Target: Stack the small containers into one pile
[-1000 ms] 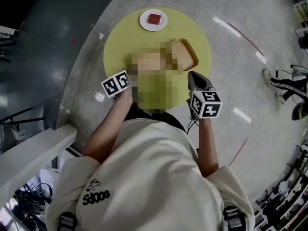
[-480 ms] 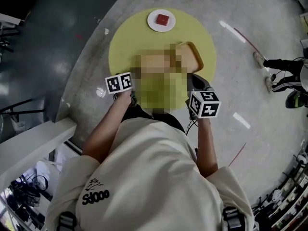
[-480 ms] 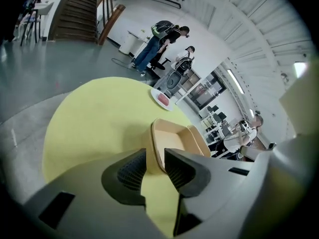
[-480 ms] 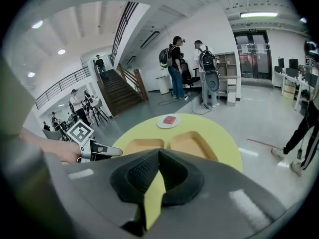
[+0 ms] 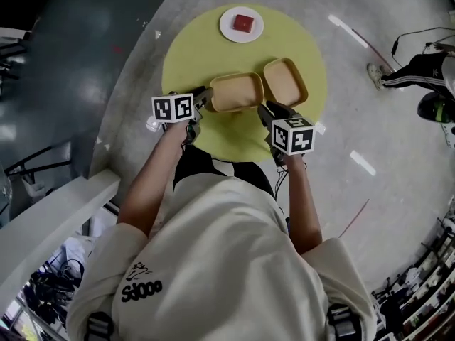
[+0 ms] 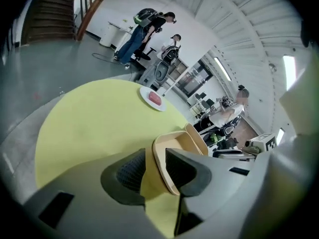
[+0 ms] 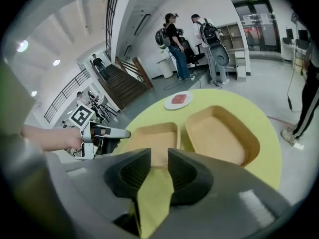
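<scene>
Nearest, the left hand-held gripper (image 6: 157,172) has its jaws apart, just opened, astride the rim of the left container (image 5: 237,92). The right hand-held gripper (image 7: 158,172) is likewise just opened and empty. The right container (image 5: 285,81) sits just beside the left one. Farthest on the yellow worktop (image 5: 190,54) is a plate (image 5: 242,24).

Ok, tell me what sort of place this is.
Probably a big open indoor hall, perhaps a lab or workshop: a polished concrete floor, a staircase at the back, and people wearing backpacks standing beyond the round yellow table.
</scene>
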{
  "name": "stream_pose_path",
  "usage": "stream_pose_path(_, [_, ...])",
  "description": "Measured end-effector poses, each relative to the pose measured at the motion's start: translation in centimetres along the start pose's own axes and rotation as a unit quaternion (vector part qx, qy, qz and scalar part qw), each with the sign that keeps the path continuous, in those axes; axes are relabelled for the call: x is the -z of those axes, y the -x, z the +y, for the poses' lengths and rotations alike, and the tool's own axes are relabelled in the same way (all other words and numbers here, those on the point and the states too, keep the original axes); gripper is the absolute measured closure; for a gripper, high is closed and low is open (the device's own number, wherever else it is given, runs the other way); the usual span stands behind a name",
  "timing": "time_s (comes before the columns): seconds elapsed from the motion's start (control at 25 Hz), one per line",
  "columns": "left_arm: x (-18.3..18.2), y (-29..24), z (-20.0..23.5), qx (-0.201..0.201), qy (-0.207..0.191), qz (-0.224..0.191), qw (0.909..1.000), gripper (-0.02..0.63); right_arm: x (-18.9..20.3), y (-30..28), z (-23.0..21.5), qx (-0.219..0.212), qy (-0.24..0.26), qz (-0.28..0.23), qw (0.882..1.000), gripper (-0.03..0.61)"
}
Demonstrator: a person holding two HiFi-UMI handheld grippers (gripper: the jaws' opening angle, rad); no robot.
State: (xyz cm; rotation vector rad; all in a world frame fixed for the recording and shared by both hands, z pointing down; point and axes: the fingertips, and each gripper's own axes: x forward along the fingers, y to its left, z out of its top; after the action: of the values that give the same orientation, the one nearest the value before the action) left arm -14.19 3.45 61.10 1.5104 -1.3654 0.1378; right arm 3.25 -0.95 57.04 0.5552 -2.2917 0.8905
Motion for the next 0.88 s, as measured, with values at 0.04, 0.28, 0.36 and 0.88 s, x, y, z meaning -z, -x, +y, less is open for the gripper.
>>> stream_pose_path(0.04, [0.1,-0.2,0.3,0.000,-0.002,0.010,0.9999,0.500,0.5,-0.7,-0.2,0.002,-0.010,0.008,1.000,0.463])
stream_pose_path(0.28, [0.8,-1.3,1.2,0.020,0.002,0.058,0.9981,0.500,2.6,-2.6,-1.6,0.031,-0.062,0.038,0.997,0.463])
stream_pose_path(0.36, [0.9,-1.6,1.0,0.030,0.001,0.069,0.9971,0.500,2.8,-3.0,-1.9,0.027,-0.086,0.038,0.995,0.463])
stream_pose_path(0.88, [1.1,-1.8,0.5,0.093,0.025,0.127,0.9871,0.546,2.7,-4.0,-2.0,0.013,-0.225,-0.014,0.974,0.476])
